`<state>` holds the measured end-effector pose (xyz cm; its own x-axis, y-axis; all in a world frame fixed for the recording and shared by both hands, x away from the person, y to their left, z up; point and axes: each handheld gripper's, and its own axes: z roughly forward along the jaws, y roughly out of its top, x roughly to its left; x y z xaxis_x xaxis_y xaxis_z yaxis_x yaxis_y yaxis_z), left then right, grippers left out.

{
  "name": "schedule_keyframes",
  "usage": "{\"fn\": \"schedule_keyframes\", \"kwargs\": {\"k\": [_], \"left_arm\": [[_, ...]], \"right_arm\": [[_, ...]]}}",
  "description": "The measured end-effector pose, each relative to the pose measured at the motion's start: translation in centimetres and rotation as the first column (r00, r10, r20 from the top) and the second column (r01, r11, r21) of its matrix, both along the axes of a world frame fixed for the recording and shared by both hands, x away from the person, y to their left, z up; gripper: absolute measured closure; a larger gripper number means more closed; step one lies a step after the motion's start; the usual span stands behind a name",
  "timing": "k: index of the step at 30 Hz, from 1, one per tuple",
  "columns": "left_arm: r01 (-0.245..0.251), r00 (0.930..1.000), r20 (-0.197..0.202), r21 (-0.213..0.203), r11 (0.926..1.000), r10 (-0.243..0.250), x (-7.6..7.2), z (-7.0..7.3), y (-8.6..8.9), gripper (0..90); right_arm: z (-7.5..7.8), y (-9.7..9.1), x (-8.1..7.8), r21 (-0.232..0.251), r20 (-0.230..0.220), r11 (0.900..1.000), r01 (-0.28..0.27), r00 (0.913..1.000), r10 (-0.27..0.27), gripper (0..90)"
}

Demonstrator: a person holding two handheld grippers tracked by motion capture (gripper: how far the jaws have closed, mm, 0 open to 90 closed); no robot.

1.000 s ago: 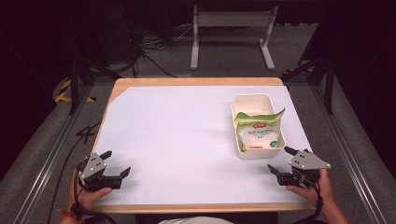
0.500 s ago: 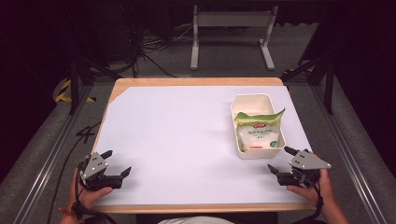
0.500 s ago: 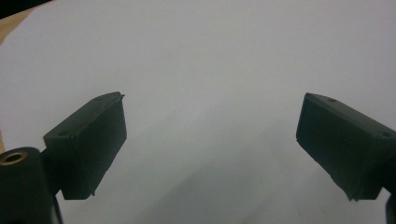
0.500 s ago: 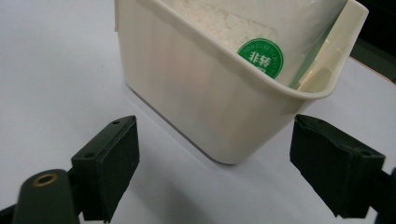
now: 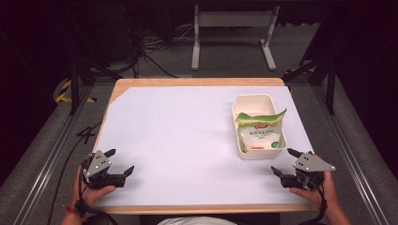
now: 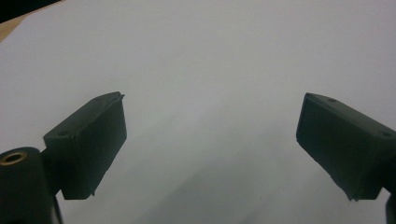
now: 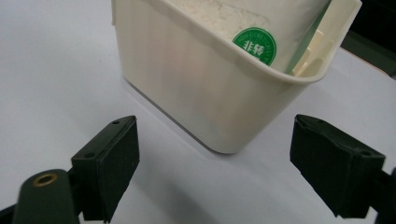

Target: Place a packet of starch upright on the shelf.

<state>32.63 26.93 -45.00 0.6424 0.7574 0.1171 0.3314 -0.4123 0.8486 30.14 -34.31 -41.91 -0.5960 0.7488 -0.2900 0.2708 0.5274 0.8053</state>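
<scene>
A cream plastic bin (image 5: 259, 99) stands on the right part of the white table cover, holding a white and green pouch (image 5: 261, 131) with a round green label (image 7: 254, 43). My right gripper (image 5: 284, 162) rests open near the table's front right, just in front of the bin's near corner (image 7: 224, 121), with nothing between its jaws. At the front left my left gripper (image 5: 118, 162) sits open over bare white cover (image 6: 210, 84), far from the bin.
The white cover (image 5: 187, 136) spans most of the wooden table (image 5: 187, 81). Beyond the far edge is a dark floor with cables and a metal stand (image 5: 232, 33). Rails run along both sides of the table.
</scene>
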Motion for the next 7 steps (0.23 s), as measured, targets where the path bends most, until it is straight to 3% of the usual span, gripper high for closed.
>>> {"fn": "schedule_keyframes", "kwargs": {"k": [7], "left_arm": [[0.005, 1.0, -0.001, 0.002, 1.0, -0.005, 0.35, 0.07, -0.31, 9.4]], "right_arm": [[0.0, -0.3, -0.36, 0.004, 0.003, 0.9999, 0.012, 0.9999, -0.012, 15.6]]}}
